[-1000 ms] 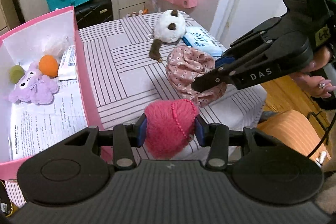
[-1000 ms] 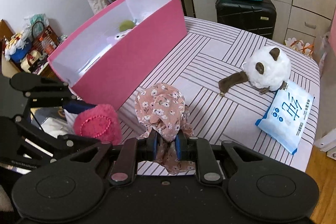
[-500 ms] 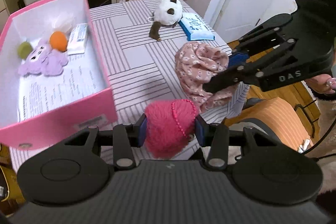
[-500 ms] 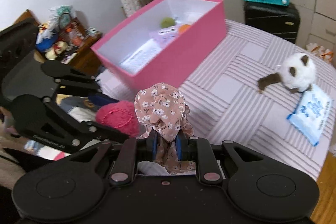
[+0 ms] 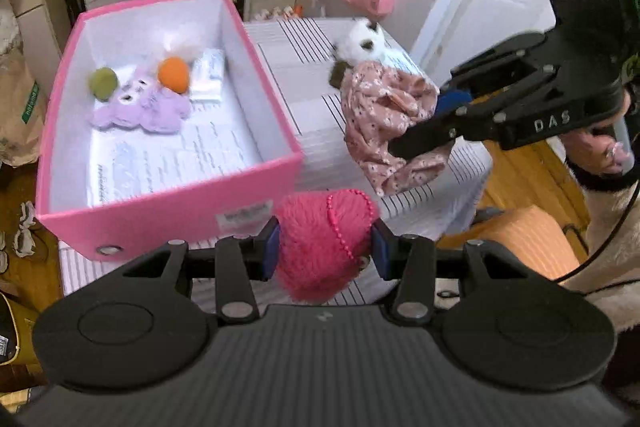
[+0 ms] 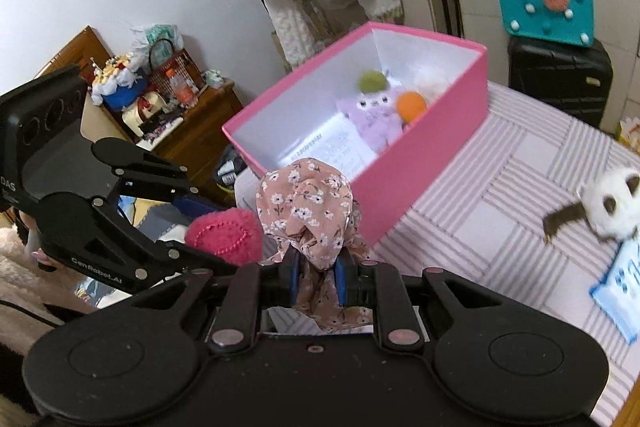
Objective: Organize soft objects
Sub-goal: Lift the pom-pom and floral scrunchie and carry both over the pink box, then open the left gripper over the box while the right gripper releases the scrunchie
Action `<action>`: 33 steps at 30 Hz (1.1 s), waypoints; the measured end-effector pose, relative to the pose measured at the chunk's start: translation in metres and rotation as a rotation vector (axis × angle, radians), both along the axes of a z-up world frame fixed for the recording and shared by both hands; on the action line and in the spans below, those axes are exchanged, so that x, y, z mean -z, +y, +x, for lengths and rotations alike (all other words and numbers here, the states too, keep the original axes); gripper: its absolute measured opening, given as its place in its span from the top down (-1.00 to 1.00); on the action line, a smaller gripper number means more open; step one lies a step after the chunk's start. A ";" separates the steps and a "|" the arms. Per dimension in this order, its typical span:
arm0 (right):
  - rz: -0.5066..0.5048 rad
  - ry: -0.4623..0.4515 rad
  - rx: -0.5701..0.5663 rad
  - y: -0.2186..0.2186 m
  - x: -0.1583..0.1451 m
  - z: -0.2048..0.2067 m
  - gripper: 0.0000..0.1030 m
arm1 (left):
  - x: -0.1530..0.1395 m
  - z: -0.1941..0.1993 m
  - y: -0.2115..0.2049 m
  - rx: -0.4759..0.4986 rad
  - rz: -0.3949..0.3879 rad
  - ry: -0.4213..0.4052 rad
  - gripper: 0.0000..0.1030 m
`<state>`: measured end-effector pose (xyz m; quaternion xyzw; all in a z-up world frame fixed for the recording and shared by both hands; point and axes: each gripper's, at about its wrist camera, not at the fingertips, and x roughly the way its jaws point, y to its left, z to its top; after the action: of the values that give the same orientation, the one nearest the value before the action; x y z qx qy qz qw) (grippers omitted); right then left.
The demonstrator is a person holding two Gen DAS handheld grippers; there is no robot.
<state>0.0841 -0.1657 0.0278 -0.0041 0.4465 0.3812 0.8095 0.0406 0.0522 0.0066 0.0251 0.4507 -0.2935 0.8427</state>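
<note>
I have the fuzzy pink pom-pom [image 5: 322,247], a bead chain looped over it, squeezed between the pads of my left gripper [image 5: 324,247], and the floral cloth [image 6: 310,205] pinched tight in my right gripper [image 6: 318,277]. Both loads hang in the air just off the near end of the pink box [image 5: 168,203], which stands on the striped bench [image 6: 520,187].

I judge this the carry step: two soft things lifted, neither yet over the opening. Next I need each gripper brought above the box's bare paper lining, clear of what is already inside, before letting go; the cloth trails low and could snag the rim.

Count: two items in hand. In the box: one purple plush [image 5: 140,105], one orange ball [image 5: 173,75], one green ball [image 5: 103,83], one white fluffy thing, one white packet. On the bench: one white-and-brown plush [image 6: 608,205] and one blue wipes pack [image 6: 622,287].
</note>
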 end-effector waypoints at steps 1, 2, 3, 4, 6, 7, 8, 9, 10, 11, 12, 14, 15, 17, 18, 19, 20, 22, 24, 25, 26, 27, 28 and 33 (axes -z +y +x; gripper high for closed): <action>0.015 -0.003 -0.006 0.001 -0.001 0.004 0.58 | -0.003 0.003 0.004 -0.009 -0.007 -0.016 0.15; 0.027 -0.006 -0.011 0.004 -0.003 0.007 0.58 | -0.006 0.006 0.008 -0.019 -0.014 -0.032 0.15; 0.042 -0.013 -0.021 0.008 -0.006 0.011 0.58 | -0.009 0.009 0.012 -0.030 -0.020 -0.049 0.15; 0.053 -0.025 -0.027 0.009 -0.008 0.014 0.58 | -0.012 0.013 0.016 -0.038 -0.025 -0.067 0.15; 0.054 -0.081 -0.041 0.016 -0.015 0.021 0.58 | -0.017 0.021 0.023 -0.060 -0.035 -0.102 0.14; 0.043 -0.122 -0.043 0.020 -0.018 0.024 0.58 | -0.019 0.027 0.025 -0.071 -0.038 -0.117 0.14; 0.027 -0.159 -0.031 0.024 -0.020 0.029 0.58 | -0.019 0.033 0.029 -0.087 -0.041 -0.130 0.14; 0.007 -0.193 -0.020 0.028 -0.022 0.035 0.58 | -0.019 0.040 0.030 -0.099 -0.035 -0.143 0.14; -0.006 -0.215 -0.021 0.032 -0.022 0.043 0.58 | -0.018 0.047 0.032 -0.111 -0.023 -0.150 0.14; -0.006 -0.214 -0.023 0.035 -0.022 0.052 0.58 | -0.017 0.055 0.033 -0.126 -0.012 -0.153 0.14; 0.004 -0.197 -0.027 0.039 -0.021 0.063 0.58 | -0.015 0.062 0.033 -0.130 -0.003 -0.155 0.14; 0.026 -0.167 -0.033 0.046 -0.017 0.082 0.58 | -0.009 0.079 0.033 -0.145 0.016 -0.152 0.13; 0.031 -0.153 -0.032 0.050 -0.014 0.093 0.58 | -0.007 0.086 0.033 -0.146 0.030 -0.151 0.13; 0.009 -0.143 -0.040 0.060 -0.006 0.107 0.57 | 0.002 0.100 0.033 -0.157 0.062 -0.145 0.12; -0.008 -0.138 -0.039 0.065 -0.001 0.114 0.57 | 0.006 0.107 0.033 -0.156 0.085 -0.142 0.12; -0.032 -0.132 -0.045 0.072 0.006 0.120 0.57 | 0.011 0.114 0.034 -0.158 0.106 -0.138 0.12; -0.049 -0.124 -0.048 0.077 0.012 0.125 0.56 | 0.015 0.121 0.035 -0.163 0.124 -0.129 0.11; -0.091 -0.100 -0.057 0.086 0.023 0.136 0.55 | 0.025 0.137 0.035 -0.162 0.160 -0.094 0.11; -0.136 -0.072 -0.062 0.092 0.033 0.144 0.53 | 0.033 0.149 0.035 -0.160 0.191 -0.062 0.11; -0.170 -0.063 -0.061 0.096 0.038 0.147 0.53 | 0.037 0.155 0.034 -0.158 0.209 -0.053 0.10; -0.196 -0.063 -0.060 0.098 0.042 0.149 0.52 | 0.038 0.159 0.034 -0.158 0.225 -0.049 0.10; -0.224 -0.065 -0.068 0.101 0.045 0.150 0.51 | 0.041 0.162 0.033 -0.150 0.246 -0.048 0.10; -0.254 -0.060 -0.084 0.105 0.047 0.154 0.51 | 0.043 0.165 0.032 -0.147 0.262 -0.046 0.09; -0.359 -0.072 -0.160 0.119 0.055 0.156 0.49 | 0.052 0.175 0.025 -0.160 0.348 -0.074 0.09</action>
<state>0.2399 -0.0466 -0.0269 -0.1973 0.4764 0.3585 0.7782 0.2152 0.0776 -0.0456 0.1454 0.4637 -0.1419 0.8624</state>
